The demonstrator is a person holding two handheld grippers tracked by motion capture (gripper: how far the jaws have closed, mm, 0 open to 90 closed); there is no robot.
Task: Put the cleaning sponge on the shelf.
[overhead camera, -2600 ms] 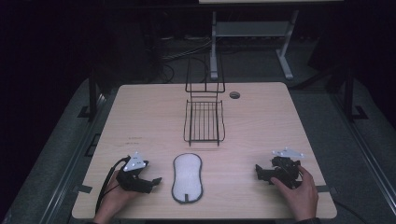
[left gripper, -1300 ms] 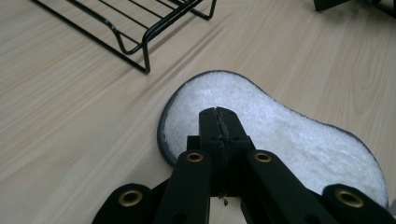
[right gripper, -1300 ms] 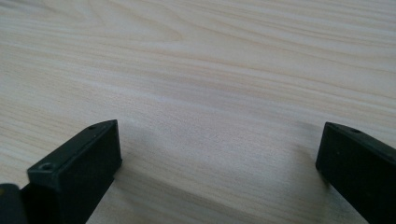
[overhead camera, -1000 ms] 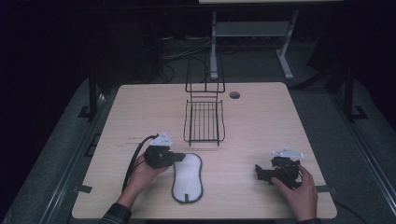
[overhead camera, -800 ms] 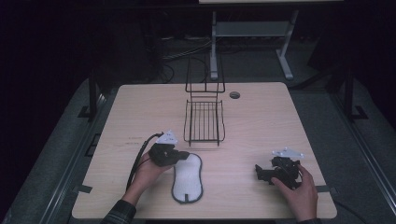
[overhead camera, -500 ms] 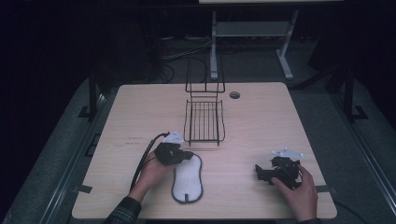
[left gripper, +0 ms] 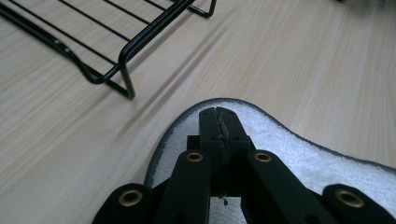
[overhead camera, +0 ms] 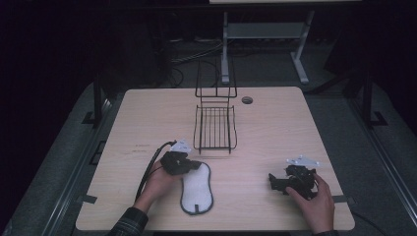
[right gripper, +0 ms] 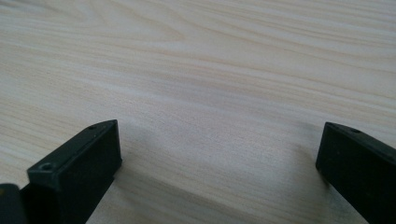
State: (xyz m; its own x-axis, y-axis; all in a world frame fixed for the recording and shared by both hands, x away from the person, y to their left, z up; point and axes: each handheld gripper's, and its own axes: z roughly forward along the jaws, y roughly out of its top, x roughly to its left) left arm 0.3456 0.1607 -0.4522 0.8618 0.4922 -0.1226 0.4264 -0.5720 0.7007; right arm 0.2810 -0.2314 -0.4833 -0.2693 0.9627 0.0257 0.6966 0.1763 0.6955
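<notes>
Insole (overhead camera: 197,189) looks soft & floppy, prob light; grab its edge. My left gripper (left gripper: 218,122) jaws are together above it, right gripper (right gripper: 217,158) jaws apart.

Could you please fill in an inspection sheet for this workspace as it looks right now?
Surface: pale wood table, round hole near far edge.
Job's things: white dark-edged pad flat near front edge; black wire rack beyond it, apart.
Clutter: nothing seen.
Grippers: left gripper shut, tips over the pad's far end, nothing between the jaws; right gripper open, low over bare wood.
Cables: black cable trails from left gripper.
Surroundings: dark floor, grey stand behind table.
</notes>
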